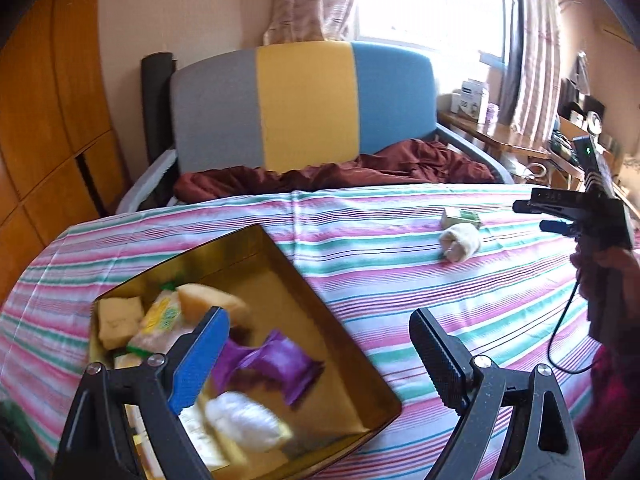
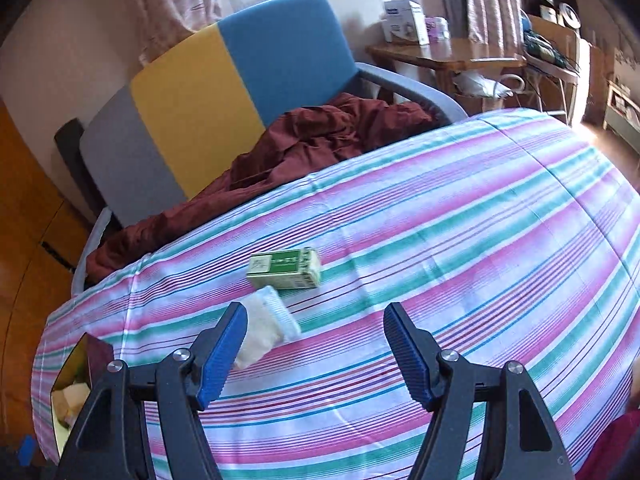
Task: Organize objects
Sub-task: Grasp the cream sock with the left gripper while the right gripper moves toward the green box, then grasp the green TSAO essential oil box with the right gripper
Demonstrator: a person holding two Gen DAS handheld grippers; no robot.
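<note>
Both pairs of jaws stand apart with nothing between them. The left gripper (image 1: 320, 354), black-framed with one blue ribbed pad and one black, is spread wide and hangs over the near right part of a gold-coloured rectangular metal tin (image 1: 372, 380); its pads touch nothing. The right gripper (image 2: 314, 354), with two blue ribbed pads, is parted less widely and hovers over the pink, green and white striped cloth (image 2: 460, 240) — the left pad overlaps the near end of a small cream-white wrapped packet (image 2: 266, 326) in its own view, but whether it touches cannot be told.

That packet lies flat on the cloth, its long axis running diagonally from near-left to far-right in the right wrist view. Just beyond it, almost touching, sits a small green-and-cream cardboard box (image 2: 286, 269), lying on its long side with the long axis roughly across the picture and the printed green face up. In the left wrist view the same pair sits well to the right of the tin, near the right gripper's tips.

The tin rests on the cloth turned corner-on. Inside it are a purple foil-wrapped snack (image 1: 280, 360) lying diagonally, a white wrapped packet (image 1: 244, 420) blurred near the bottom, and several yellow and green-printed packets (image 1: 160, 320) piled in the left corner.

Behind the cloth stands a grey, yellow and blue padded chair (image 1: 304, 104) with a crumpled maroon fabric (image 1: 360, 168) on its seat.
</note>
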